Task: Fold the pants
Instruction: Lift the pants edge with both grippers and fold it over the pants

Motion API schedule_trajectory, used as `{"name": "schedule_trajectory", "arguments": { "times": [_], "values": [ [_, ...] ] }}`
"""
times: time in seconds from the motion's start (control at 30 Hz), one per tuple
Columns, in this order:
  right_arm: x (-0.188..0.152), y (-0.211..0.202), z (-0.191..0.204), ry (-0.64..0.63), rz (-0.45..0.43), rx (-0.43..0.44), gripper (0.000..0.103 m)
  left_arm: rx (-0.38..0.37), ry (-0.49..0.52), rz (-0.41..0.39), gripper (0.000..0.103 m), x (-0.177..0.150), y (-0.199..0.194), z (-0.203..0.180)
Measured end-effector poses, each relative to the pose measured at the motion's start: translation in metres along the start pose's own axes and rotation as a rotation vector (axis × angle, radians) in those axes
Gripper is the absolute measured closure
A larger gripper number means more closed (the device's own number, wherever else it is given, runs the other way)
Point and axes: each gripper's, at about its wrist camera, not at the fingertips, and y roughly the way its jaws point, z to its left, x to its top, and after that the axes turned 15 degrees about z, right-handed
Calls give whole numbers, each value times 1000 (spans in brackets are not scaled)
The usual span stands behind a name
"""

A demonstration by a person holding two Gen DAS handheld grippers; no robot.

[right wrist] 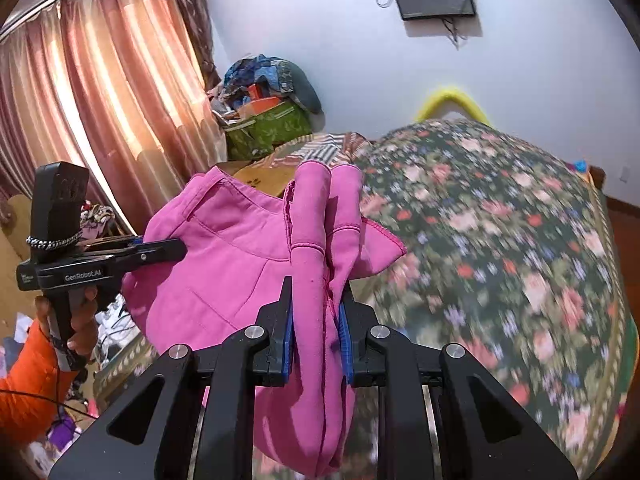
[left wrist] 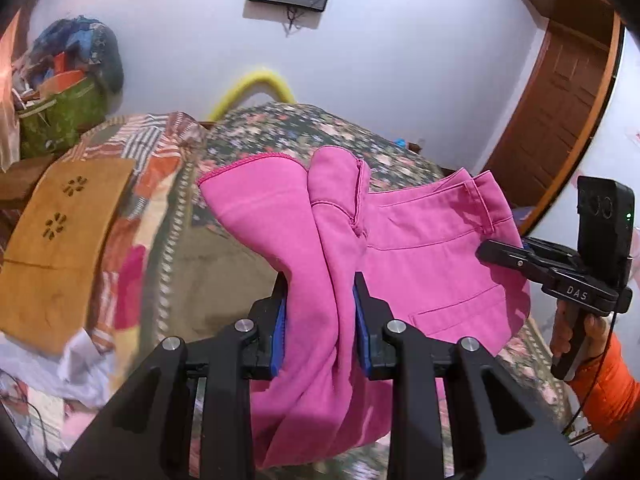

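Observation:
The pink pants [left wrist: 424, 248] hang in the air above the floral bedspread [left wrist: 280, 128], held by both grippers. My left gripper [left wrist: 320, 292] is shut on a bunched fold of the pants, with leg hems sticking up past its blue pads. My right gripper [right wrist: 316, 296] is shut on another bunched fold of the pants [right wrist: 224, 264]. The right gripper also shows at the right of the left wrist view [left wrist: 496, 254], touching the waistband side. The left gripper shows at the left of the right wrist view [right wrist: 168, 250].
The bed [right wrist: 500, 240] fills the space below and ahead. A tan garment [left wrist: 60, 240] and striped and patterned cloths [left wrist: 136, 148] lie on its left part. A green bag [left wrist: 56, 116] heaped with clothes stands by the wall. Curtains [right wrist: 80, 100] hang left; a wooden door [left wrist: 568, 92] is right.

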Motion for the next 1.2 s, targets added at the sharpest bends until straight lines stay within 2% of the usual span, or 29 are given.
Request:
{"name": "schedule_trajectory", "arguments": {
  "times": [0.1,0.3,0.53,0.7,0.83,0.97,1.13,1.2],
  "values": [
    [24,26,5,-23,16,-11,87,8,-16,-2,75,12,10,27],
    [51,76,1,-8,58,-7,86,-30,-87,35,75,25,52,83],
    [58,137,-15,28,130,-16,86,-38,-126,109,75,28,112,122],
    [57,171,-25,35,189,-40,83,-24,-137,149,72,24,143,135],
    [54,181,-32,47,198,-57,78,-29,-160,150,63,21,147,145],
    [51,186,-38,55,227,-95,69,-21,-179,149,60,18,144,150],
    [49,173,-40,36,213,-135,69,13,-177,134,60,13,130,151],
    [48,169,-42,30,207,-146,69,25,-191,153,59,14,135,153]
  ]
}}
